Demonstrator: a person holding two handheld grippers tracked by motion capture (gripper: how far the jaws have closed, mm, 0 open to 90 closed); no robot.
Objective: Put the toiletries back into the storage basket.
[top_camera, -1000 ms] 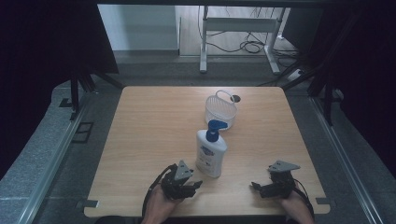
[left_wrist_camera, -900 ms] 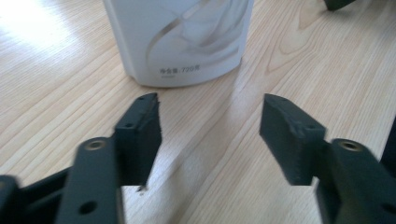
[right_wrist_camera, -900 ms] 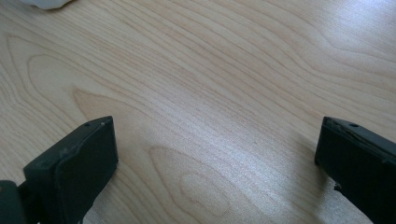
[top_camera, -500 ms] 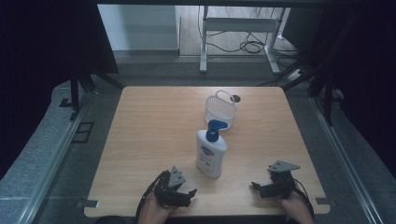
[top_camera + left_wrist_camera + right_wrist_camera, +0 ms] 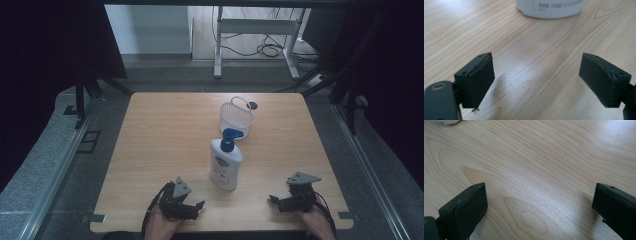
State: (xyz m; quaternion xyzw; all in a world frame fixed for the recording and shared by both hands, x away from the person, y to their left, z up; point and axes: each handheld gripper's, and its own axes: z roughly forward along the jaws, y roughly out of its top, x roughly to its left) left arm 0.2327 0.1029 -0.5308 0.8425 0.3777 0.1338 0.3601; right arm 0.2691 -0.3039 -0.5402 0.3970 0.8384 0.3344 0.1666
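Our left gripper [image 5: 192, 207] sat low at the table's [image 5: 165, 130] near edge, its jaws having just been opening, now wide and empty. The lotion bottle [image 5: 226, 162] lay just right and ahead of it, long axis running away from us toward the basket [image 5: 236, 118]. Our right gripper [image 5: 276, 201], farther off, gaped wide and empty too.

Ahead of my tool: light wooden table [image 5: 165, 140], grey floor [image 5: 50, 165] around it, black curtains [image 5: 45, 45] both sides, white metal frame [image 5: 255, 27], cables [image 5: 265, 49] beyond.
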